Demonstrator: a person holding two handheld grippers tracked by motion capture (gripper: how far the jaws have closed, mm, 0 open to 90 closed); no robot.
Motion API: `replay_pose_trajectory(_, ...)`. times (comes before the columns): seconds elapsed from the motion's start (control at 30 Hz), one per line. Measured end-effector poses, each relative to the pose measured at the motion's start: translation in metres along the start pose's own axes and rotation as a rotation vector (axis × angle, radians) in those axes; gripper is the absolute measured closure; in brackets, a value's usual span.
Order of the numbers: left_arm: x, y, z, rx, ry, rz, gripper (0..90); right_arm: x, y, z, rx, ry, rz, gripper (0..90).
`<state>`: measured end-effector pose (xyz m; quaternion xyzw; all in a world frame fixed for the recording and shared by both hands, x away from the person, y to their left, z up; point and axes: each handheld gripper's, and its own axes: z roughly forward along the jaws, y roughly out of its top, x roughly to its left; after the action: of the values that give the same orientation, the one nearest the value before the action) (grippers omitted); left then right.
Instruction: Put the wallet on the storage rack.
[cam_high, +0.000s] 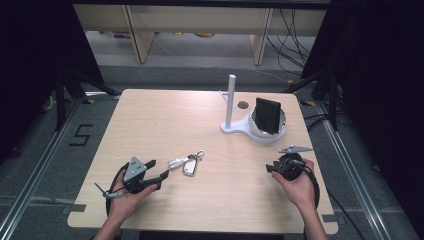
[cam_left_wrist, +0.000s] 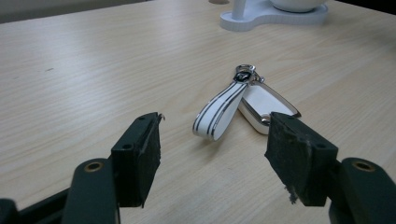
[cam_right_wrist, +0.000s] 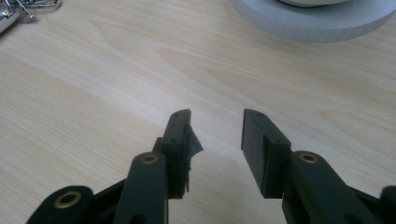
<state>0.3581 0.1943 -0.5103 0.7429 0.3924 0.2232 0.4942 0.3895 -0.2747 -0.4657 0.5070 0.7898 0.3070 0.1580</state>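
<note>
left claw (cam_left_wrist: 215, 154) apart, near key fob (cam_left_wrist: 261, 105); right claw (cam_right_wrist: 217, 144) apart over bare table (cam_right_wrist: 93, 93)

The high view looked forward and down from above the person's side, taking in the whole table (cam_high: 165, 107) and the floor beyond its far edge. The left gripper view sat low and close over the tabletop, facing the far right, with the key fob (cam_left_wrist: 266, 105) near its lens and the white stand (cam_left_wrist: 275, 16) far off. The right gripper view sat lower still, looking at bare wood with the stand's base (cam_right_wrist: 317, 23) at its top edge. All three views shared the stand; the fob (cam_high: 189, 167) appeared in the high view too.
</note>
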Motion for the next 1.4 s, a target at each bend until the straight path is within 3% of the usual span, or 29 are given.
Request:
replay_pose_trajectory(0.03, -0.001, 0.001, 0.001, 0.007, -0.007, 0.001, 34.1, 0.003, -0.001, -0.001, 0.019, 0.015, 0.024, 62.8)
replay_pose_trajectory(0.1, -0.002, 0.004, 0.004, 0.025, -0.018, 0.010, 33.8, 0.002, -0.002, 0.000, 0.011, 0.004, 0.006, 62.0)
replay_pose_trajectory(0.17, -0.004, 0.008, 0.005, 0.043, -0.024, 0.021, 33.7, 0.004, -0.003, -0.002, 0.026, -0.003, 0.032, 61.1)
replay_pose_trajectory(0.3, -0.005, 0.017, 0.011, 0.064, -0.037, 0.026, 33.6, 0.001, -0.005, -0.004, 0.018, -0.003, 0.019, 60.5)
replay_pose_trajectory(0.33, -0.005, 0.019, 0.013, 0.075, -0.045, 0.029, 33.6, 0.002, -0.004, -0.005, 0.027, -0.006, 0.035, 60.4)
replay_pose_trajectory(0.43, -0.005, 0.028, 0.018, 0.115, -0.058, 0.037, 33.2, 0.002, -0.005, -0.006, 0.031, 0.001, 0.037, 60.1)
replay_pose_trajectory(0.5, -0.003, 0.035, 0.021, 0.162, -0.058, 0.063, 33.2, 0.002, -0.005, -0.006, 0.032, -0.001, 0.037, 60.1)
replay_pose_trajectory(0.63, -0.001, 0.047, 0.029, 0.227, -0.078, 0.073, 34.2, 0.001, -0.005, -0.005, 0.047, 0.001, 0.037, 59.9)
replay_pose_trajectory(0.67, -0.001, 0.049, 0.031, 0.234, -0.080, 0.063, 34.3, 0.001, -0.005, -0.005, 0.054, -0.011, 0.018, 59.9)
replay_pose_trajectory(0.77, 0.001, 0.057, 0.035, 0.270, -0.091, 0.079, 35.2, 0.002, -0.005, -0.005, 0.051, 0.014, 0.019, 59.4)
replay_pose_trajectory(0.8, 0.002, 0.060, 0.037, 0.279, -0.095, 0.088, 35.5, 0.004, -0.005, -0.006, 0.072, 0.017, 0.049, 59.3)
replay_pose_trajectory(0.9, 0.006, 0.070, 0.042, 0.320, -0.098, 0.113, 36.0, 0.003, -0.005, -0.005, 0.076, 0.022, 0.046, 59.0)
replay_pose_trajectory(1.07, 0.009, 0.078, 0.052, 0.368, -0.099, 0.119, 37.2, 0.004, -0.005, -0.005, 0.067, 0.025, 0.042, 58.8)
replay_pose_trajectory(1.17, 0.010, 0.082, 0.059, 0.413, -0.117, 0.120, 37.9, 0.003, -0.005, -0.004, 0.064, 0.011, 0.035, 58.9)
replay_pose_trajectory(1.27, 0.010, 0.084, 0.064, 0.456, -0.133, 0.141, 38.6, 0.004, -0.005, -0.004, 0.061, 0.027, 0.051, 58.9)
replay_pose_trajectory(1.4, 0.007, 0.087, 0.071, 0.467, -0.141, 0.138, 39.5, 0.004, -0.005, -0.004, 0.066, 0.030, 0.048, 58.9)
